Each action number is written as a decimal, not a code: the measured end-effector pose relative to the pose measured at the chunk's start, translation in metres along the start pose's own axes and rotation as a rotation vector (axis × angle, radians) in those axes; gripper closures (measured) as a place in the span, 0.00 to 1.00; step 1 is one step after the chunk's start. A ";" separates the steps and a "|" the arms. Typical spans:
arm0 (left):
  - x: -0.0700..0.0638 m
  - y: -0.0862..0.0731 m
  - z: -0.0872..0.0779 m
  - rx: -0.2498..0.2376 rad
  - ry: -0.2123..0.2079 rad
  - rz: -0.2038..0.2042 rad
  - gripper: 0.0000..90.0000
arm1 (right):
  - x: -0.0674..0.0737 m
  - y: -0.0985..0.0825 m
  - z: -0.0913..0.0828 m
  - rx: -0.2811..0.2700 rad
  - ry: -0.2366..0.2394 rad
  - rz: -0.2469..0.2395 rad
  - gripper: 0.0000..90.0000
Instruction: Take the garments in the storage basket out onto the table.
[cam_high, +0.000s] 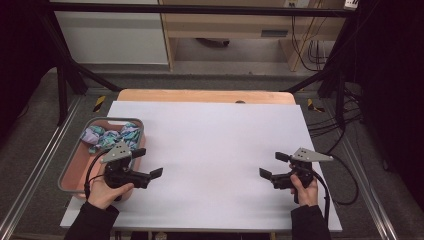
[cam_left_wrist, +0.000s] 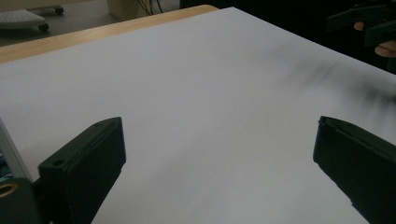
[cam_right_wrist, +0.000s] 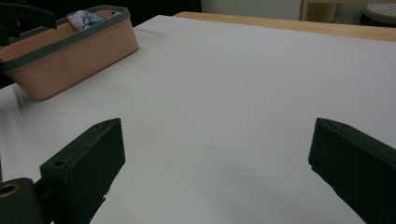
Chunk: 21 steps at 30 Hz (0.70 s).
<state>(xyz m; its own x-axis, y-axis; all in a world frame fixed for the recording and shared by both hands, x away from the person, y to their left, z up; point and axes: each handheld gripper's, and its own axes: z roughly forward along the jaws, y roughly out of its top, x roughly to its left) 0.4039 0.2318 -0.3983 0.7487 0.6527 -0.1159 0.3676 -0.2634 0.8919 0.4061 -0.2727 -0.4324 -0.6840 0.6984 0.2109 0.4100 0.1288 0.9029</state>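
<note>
You held both grippers low over the white sheet (cam_high: 210, 150), each pointing inward toward the middle of the table (cam_high: 205, 95), which reads as a ready stance rather than a grasp. Your left gripper (cam_high: 147, 162) had its jaws spread wide with nothing between them, and it sat just beside the pink basket (cam_high: 75, 167) at the table's left edge, probably so that a short reach would bring it to the contents. Your right gripper (cam_high: 272, 165) was likewise released and empty, well apart from the basket on the far right of the sheet. The crumpled patterned cloths (cam_high: 110, 136) lay bunched in the basket's far end, the near end looking bare; from the right gripper view a bit of the cloth (cam_right_wrist: 84, 18) peeked over the grey rim. Nothing stood between your grippers on the sheet. The basket's wall was the one obstacle: your left gripper would likely have had to come over the rim from above. Cables and the black frame stayed off the table.
</note>
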 end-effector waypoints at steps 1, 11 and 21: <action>0.000 0.000 0.000 0.000 0.000 0.000 0.02 | 0.000 0.000 0.000 0.000 0.000 0.000 0.05; 0.004 0.009 -0.006 0.002 0.018 0.005 0.02 | 0.000 0.000 -0.001 0.001 0.002 -0.004 0.05; 0.017 0.018 -0.021 -0.005 0.058 0.001 0.02 | -0.001 -0.001 0.000 0.006 -0.002 0.000 0.05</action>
<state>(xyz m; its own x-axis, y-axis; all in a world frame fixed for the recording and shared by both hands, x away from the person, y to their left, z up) 0.4117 0.2531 -0.3747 0.7160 0.6923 -0.0900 0.3644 -0.2606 0.8940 0.4062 -0.2734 -0.4330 -0.6826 0.6999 0.2100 0.4133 0.1327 0.9009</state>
